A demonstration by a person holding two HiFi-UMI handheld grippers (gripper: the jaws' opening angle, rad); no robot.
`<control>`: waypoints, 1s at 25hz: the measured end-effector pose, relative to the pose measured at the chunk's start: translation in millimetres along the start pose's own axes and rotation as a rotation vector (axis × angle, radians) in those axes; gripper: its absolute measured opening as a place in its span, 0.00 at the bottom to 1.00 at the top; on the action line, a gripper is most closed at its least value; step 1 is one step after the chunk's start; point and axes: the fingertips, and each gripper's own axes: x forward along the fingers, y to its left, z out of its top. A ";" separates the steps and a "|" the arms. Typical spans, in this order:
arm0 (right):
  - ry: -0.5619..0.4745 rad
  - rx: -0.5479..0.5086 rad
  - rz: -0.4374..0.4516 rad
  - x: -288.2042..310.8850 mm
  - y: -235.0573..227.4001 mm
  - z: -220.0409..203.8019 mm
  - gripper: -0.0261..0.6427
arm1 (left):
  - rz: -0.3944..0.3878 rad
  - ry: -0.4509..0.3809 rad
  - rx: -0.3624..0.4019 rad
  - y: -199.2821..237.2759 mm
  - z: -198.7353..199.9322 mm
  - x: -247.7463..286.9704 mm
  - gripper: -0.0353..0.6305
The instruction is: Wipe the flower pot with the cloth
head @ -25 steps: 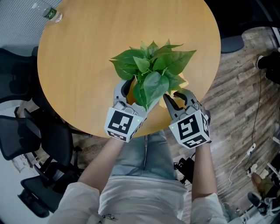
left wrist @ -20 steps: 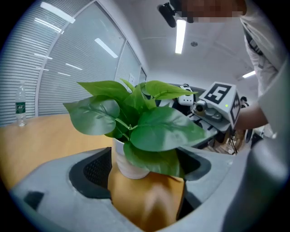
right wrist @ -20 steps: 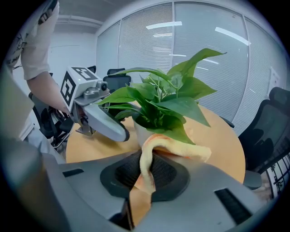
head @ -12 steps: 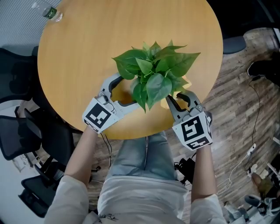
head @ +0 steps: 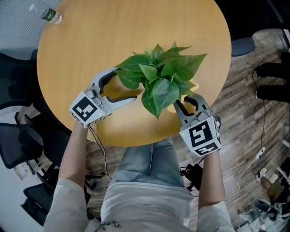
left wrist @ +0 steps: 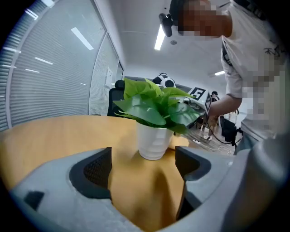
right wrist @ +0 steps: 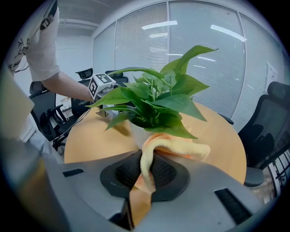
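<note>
The leafy green plant (head: 158, 77) stands on the round wooden table (head: 90, 45); from the head view its leaves hide the pot. In the left gripper view the white pot (left wrist: 154, 142) stands upright a short way beyond my open left gripper (left wrist: 142, 163), with nothing between the jaws. In the head view the left gripper (head: 124, 85) sits to the plant's left, pointing at it. My right gripper (head: 185, 102) is at the plant's near right, shut on a yellow cloth (right wrist: 179, 145). The cloth drapes from the right gripper (right wrist: 145, 171) against the pot under the leaves.
A plastic water bottle (head: 47, 13) lies at the table's far left edge. Black office chairs (head: 27, 145) stand left of the table. A person's dark shoes (head: 272, 81) show on the wood floor at the right. Cables trail on the floor.
My left gripper has drawn away from the pot to the left and turned, its jaws still wide. The right gripper with the cloth has stayed put.
</note>
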 end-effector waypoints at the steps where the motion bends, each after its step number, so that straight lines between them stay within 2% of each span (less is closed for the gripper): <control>1: 0.000 0.000 -0.001 0.0 -0.8 -0.1 0.11 | -0.022 -0.019 -0.006 -0.1 4.2 2.4 0.70; 6: 0.004 -0.001 -0.004 0.4 -3.0 -0.1 0.11 | -0.141 -0.020 -0.009 -12.3 18.7 26.0 0.71; 9: 0.006 0.001 -0.004 0.1 -2.3 0.0 0.11 | -0.204 -0.055 0.006 -15.9 29.7 40.9 0.76; 14: 0.009 -0.007 -0.007 0.4 -2.8 1.0 0.11 | -0.294 -0.089 0.026 -22.4 39.0 55.5 0.76; 17: 0.012 -0.011 -0.004 -0.2 -2.5 0.4 0.11 | -0.325 -0.107 0.003 -26.7 41.4 57.6 0.71; 25: 0.041 -0.013 -0.065 -4.9 -37.7 -5.0 0.11 | -0.324 -0.114 -0.006 -26.5 40.9 57.0 0.69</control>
